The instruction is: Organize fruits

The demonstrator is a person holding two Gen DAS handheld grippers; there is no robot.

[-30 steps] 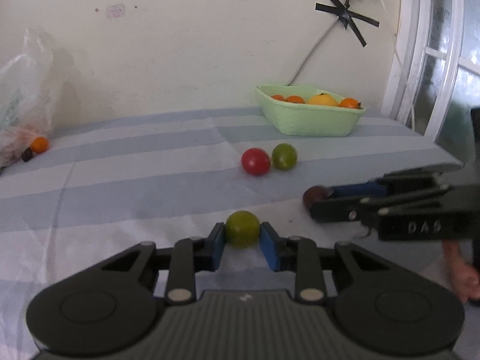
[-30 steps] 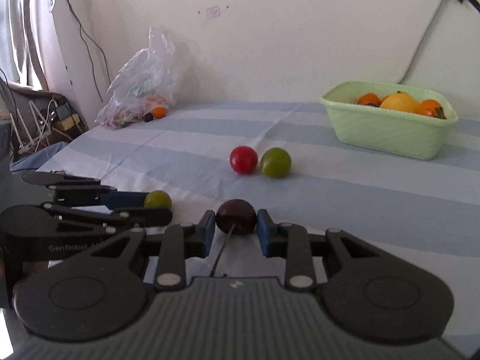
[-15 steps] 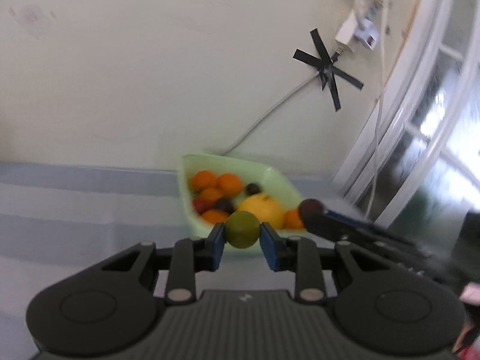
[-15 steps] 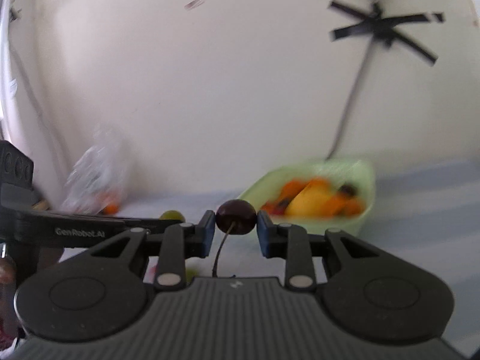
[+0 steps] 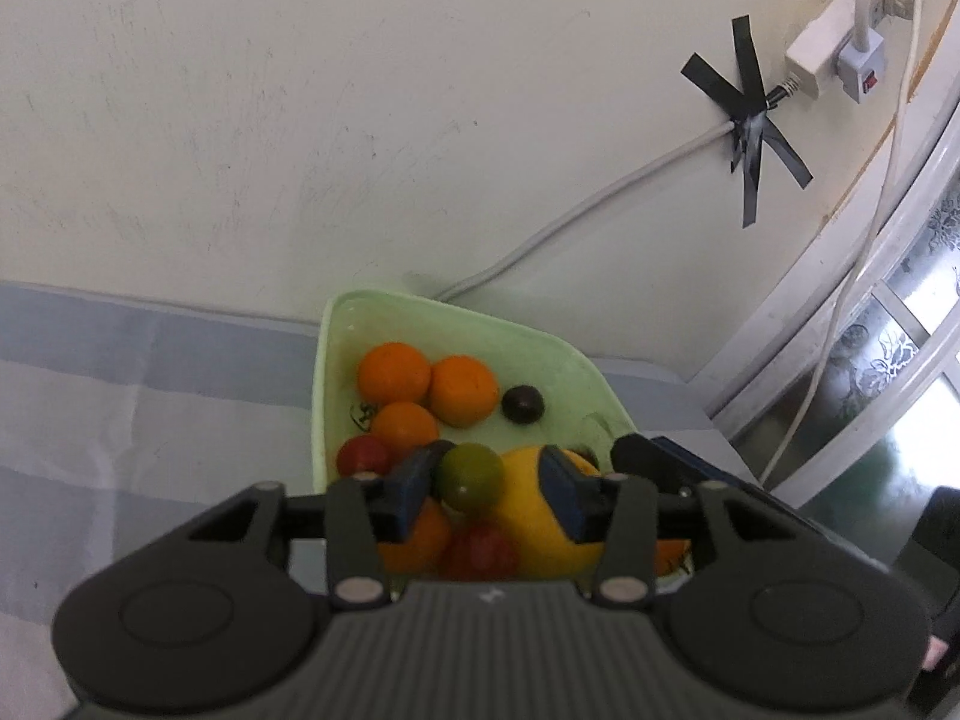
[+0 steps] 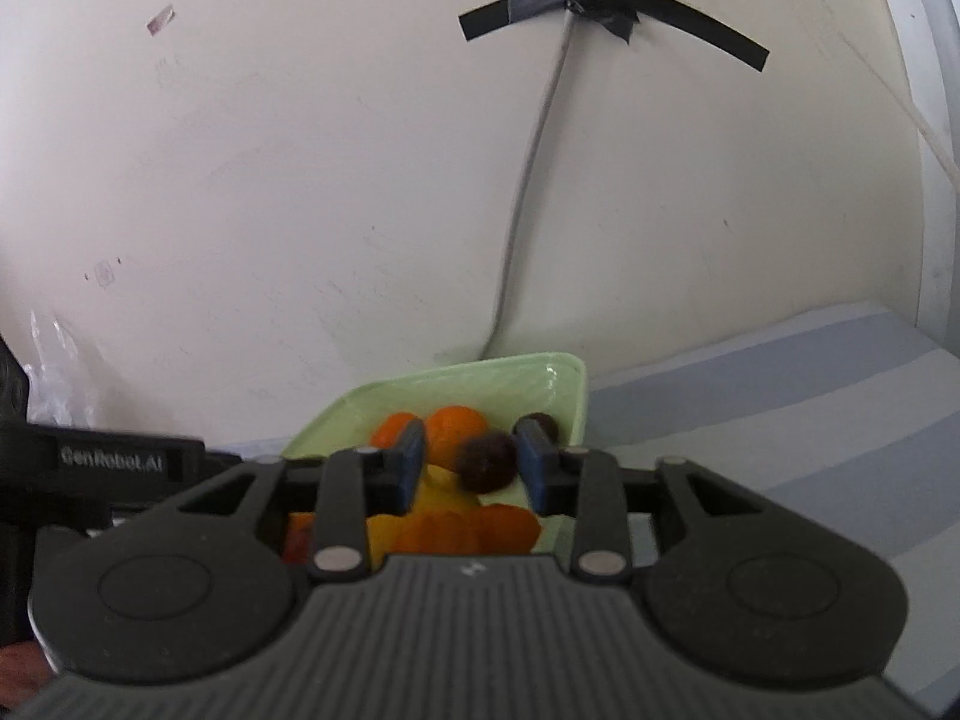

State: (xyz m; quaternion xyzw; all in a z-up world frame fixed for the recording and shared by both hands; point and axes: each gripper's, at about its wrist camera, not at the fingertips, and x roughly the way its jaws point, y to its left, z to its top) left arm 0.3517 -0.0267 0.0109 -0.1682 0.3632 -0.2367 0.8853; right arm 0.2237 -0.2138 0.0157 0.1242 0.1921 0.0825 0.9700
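My left gripper (image 5: pixel 489 495) is open above the pale green basket (image 5: pixel 327 360). A green tomato (image 5: pixel 469 476) sits between its jaws, apart from the right pad. My right gripper (image 6: pixel 471 468) is open over the same basket (image 6: pixel 564 378), and a dark cherry (image 6: pixel 486 462) lies between its jaws, free of the left pad. The basket holds several oranges (image 5: pixel 394 371), a yellow fruit (image 5: pixel 534 516), red tomatoes (image 5: pixel 362 457) and another dark cherry (image 5: pixel 522 404). The right gripper's fingers (image 5: pixel 690 462) show in the left wrist view beside the basket.
The basket stands on a blue-and-white striped cloth (image 5: pixel 120 396) against a cream wall. A grey cable (image 5: pixel 600 198) taped with black tape runs down the wall to behind the basket. A window frame (image 5: pixel 840 312) is to the right. A plastic bag (image 6: pixel 54 384) is far left.
Both grippers lifted off the cloth and moved over the basket. Both jaws have now widened, and the green tomato and the cherry sit loose between them.
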